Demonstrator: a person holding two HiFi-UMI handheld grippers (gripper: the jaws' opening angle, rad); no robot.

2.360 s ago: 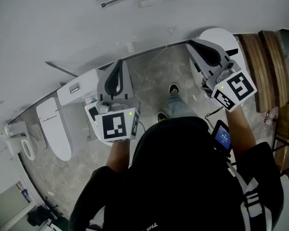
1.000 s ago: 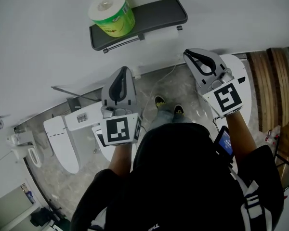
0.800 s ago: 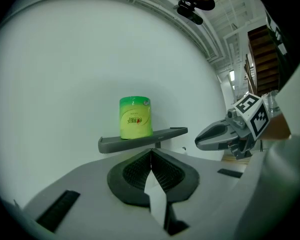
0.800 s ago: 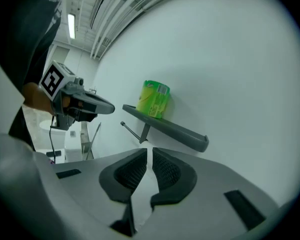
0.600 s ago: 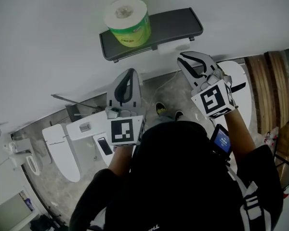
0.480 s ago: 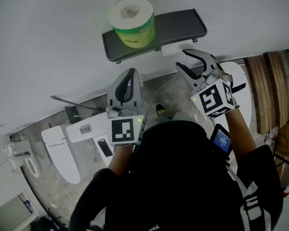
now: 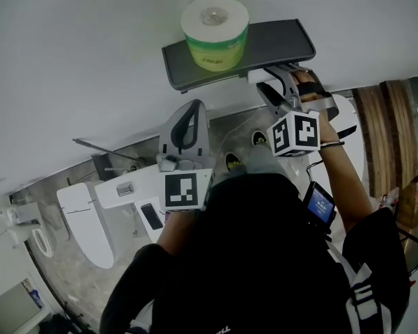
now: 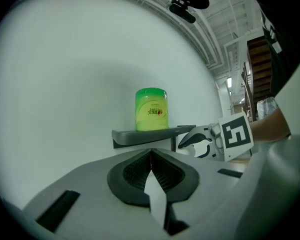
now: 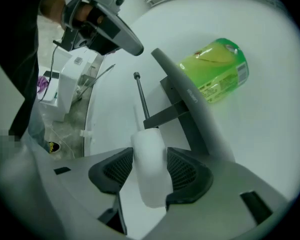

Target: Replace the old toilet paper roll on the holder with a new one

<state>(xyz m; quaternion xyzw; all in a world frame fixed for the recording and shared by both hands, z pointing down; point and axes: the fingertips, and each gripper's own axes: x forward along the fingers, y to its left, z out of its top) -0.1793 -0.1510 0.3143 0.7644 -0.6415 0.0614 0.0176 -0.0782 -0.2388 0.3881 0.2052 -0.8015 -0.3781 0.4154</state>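
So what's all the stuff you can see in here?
new paper roll: one, white in green wrap, standing on the shelf
shelf: one, dark grey, on the white wall
old paper roll: one, white, thin, on the bar under the shelf
toilet: one, white, lower left
wooden stairs: one set, brown, far right
left gripper: grey, shut, empty
right gripper: grey, jaws just opening, apart around the old paper roll

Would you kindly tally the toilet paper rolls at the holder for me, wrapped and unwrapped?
Green-wrapped roll, standing on the shelf: 1
Unwrapped white roll, under the shelf: 1
Total: 2
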